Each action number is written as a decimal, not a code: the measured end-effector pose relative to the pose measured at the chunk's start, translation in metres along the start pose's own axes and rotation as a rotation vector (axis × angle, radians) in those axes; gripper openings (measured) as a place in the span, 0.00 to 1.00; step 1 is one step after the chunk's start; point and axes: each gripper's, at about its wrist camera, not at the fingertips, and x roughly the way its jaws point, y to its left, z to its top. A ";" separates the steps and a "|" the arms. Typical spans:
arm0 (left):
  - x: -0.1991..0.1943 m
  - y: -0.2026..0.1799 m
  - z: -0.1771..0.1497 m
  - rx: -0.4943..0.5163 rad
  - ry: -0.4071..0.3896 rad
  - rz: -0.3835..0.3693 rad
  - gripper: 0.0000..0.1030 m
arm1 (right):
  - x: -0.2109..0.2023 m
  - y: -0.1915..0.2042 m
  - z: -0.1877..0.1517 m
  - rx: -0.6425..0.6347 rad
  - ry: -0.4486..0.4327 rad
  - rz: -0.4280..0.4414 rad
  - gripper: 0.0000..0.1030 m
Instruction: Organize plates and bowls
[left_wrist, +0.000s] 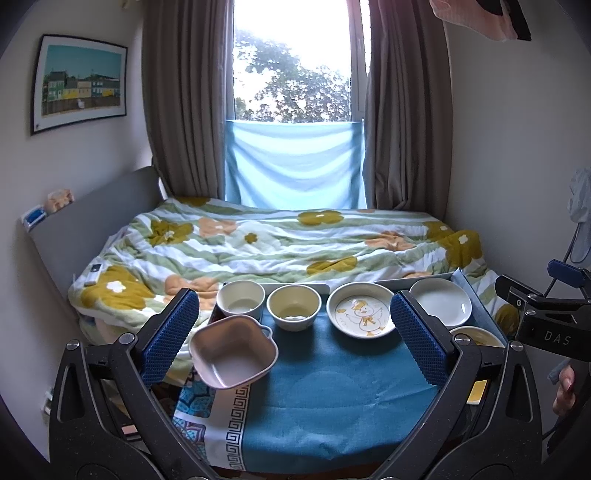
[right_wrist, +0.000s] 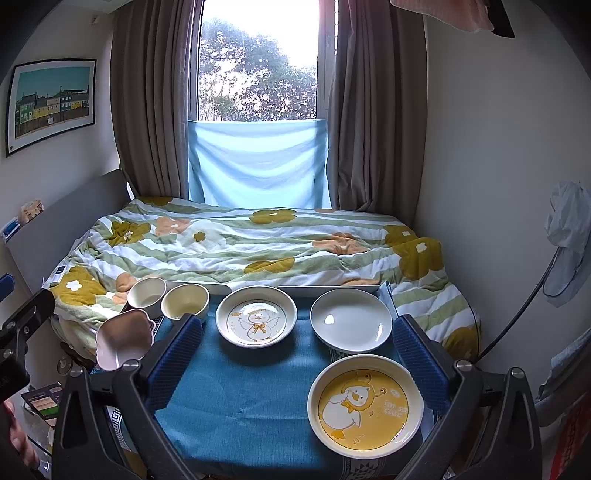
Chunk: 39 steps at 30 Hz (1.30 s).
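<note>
On the blue cloth (left_wrist: 314, 398) stands a row of dishes: a white bowl (left_wrist: 240, 301), a cream bowl (left_wrist: 293, 306), a duck plate (left_wrist: 362, 314) and a plain white plate (left_wrist: 439, 302). A pink square bowl (left_wrist: 232, 354) sits tilted at the table's left edge, just right of my left finger (left_wrist: 170, 339); whether they touch is unclear. My left gripper (left_wrist: 293, 339) is open and holds nothing. My right gripper (right_wrist: 297, 362) is open too, above the cloth, with a yellow duck plate (right_wrist: 364, 402) low between its fingers. The white plate (right_wrist: 351, 319) and duck plate (right_wrist: 256, 321) lie beyond it.
A bed with a floral duvet (left_wrist: 258, 243) lies right behind the table. Grey trays (left_wrist: 291, 286) lie at the table's far edge, the left one under the white bowl. A covered fan (right_wrist: 569, 258) stands at the right wall. A person's hand (left_wrist: 563, 391) holds the right gripper's handle.
</note>
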 end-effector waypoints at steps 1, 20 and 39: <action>0.000 0.000 0.000 0.001 0.000 0.000 1.00 | 0.000 0.000 0.000 0.000 0.000 0.001 1.00; 0.065 -0.038 -0.021 0.150 0.213 -0.194 1.00 | 0.016 -0.030 -0.052 0.140 0.175 -0.026 1.00; 0.211 -0.226 -0.150 0.107 0.726 -0.476 0.82 | 0.130 -0.212 -0.168 0.337 0.515 0.163 0.57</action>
